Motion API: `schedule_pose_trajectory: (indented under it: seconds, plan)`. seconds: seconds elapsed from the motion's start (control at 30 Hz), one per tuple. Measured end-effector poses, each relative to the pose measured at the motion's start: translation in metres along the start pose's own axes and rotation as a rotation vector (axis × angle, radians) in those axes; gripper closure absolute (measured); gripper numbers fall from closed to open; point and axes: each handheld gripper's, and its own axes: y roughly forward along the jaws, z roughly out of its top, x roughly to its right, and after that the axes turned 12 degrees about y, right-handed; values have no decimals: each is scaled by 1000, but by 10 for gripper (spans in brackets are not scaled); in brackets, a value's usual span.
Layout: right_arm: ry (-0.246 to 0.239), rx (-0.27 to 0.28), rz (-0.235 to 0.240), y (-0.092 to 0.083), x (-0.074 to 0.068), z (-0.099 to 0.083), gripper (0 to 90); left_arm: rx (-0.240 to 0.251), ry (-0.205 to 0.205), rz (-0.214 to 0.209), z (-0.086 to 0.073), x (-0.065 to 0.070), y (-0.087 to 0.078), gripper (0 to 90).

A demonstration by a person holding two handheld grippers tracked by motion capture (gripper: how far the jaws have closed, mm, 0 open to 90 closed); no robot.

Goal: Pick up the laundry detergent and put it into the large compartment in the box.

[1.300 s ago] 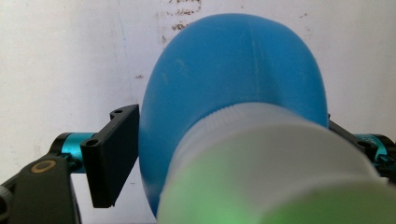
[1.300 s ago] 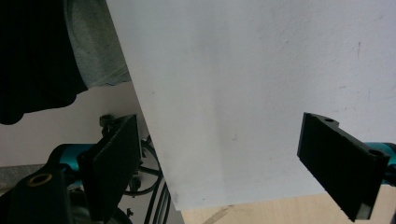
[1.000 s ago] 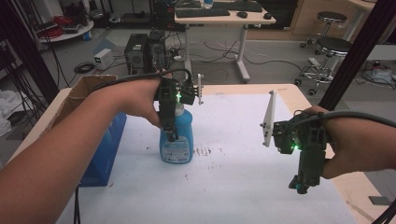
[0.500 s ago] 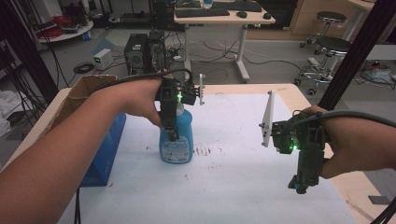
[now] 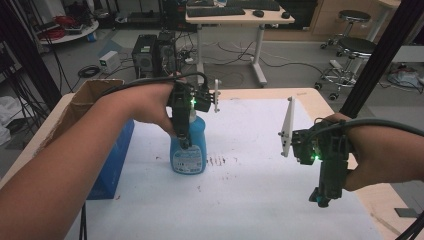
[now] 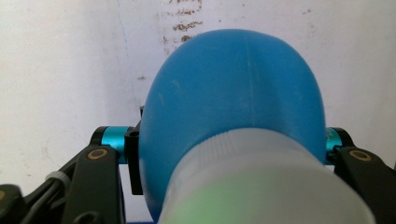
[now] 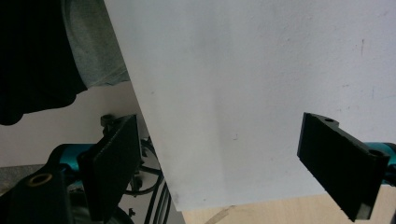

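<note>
- The counter (image 5: 260, 200) is covered by a white sheet, smudged with dark marks near its middle.
- A cardboard box (image 5: 82, 102) with a blue side stands at the counter's left edge, just beside the person's left forearm.
- The left forearm comes in from the lower left and crosses over the box. Its hand is wrapped round the left gripper (image 5: 183, 142), which points straight down over the counter.
- The right forearm enters from the right edge and lies low. Its hand holds the right gripper (image 5: 322, 197) tilted down toward the near right corner, well apart from the bottle.
- The blue bottle (image 5: 188, 145) stands upright on the white sheet, left of centre, its label facing the camera.
- The left gripper's jaws have just been closing and now clamp the bottle's shoulder from both sides. In the left gripper view the blue body (image 6: 233, 107) sits between them, with its pale cap nearest the camera.
- The right gripper's jaws (image 7: 233, 168) stand wide apart with nothing between them, above the edge of the white sheet.
</note>
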Motion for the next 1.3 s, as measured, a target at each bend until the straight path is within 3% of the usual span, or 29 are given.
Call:
schedule_pose_trajectory:
  seconds: [0.2,0.27,0.37,0.7,0.9,0.97,1.17,1.3]
  plan:
    - [-8,4,1,0,-1,-1,127,38,-10,-12,0,10,-14,402]
    - [-1,0,0,-1,-2,-1,127,36,-12,-8,0,13,-18,401]
    - [1,11,-3,-3,-1,-1,127,11,-16,21,3,26,-40,401]
    - [-17,23,-17,-8,-8,0,128,-19,-83,12,-6,50,-86,401]
    - [-24,32,-25,-10,-11,-3,128,-5,-136,15,-22,62,-111,401]
    - [-27,31,-24,-11,-11,-3,127,9,-182,13,-29,64,-118,401]
    - [-34,38,-27,-12,-14,-1,128,29,-247,21,-53,70,-140,401]
    - [-37,30,-29,-12,-14,0,128,33,-312,27,-71,73,-150,400]
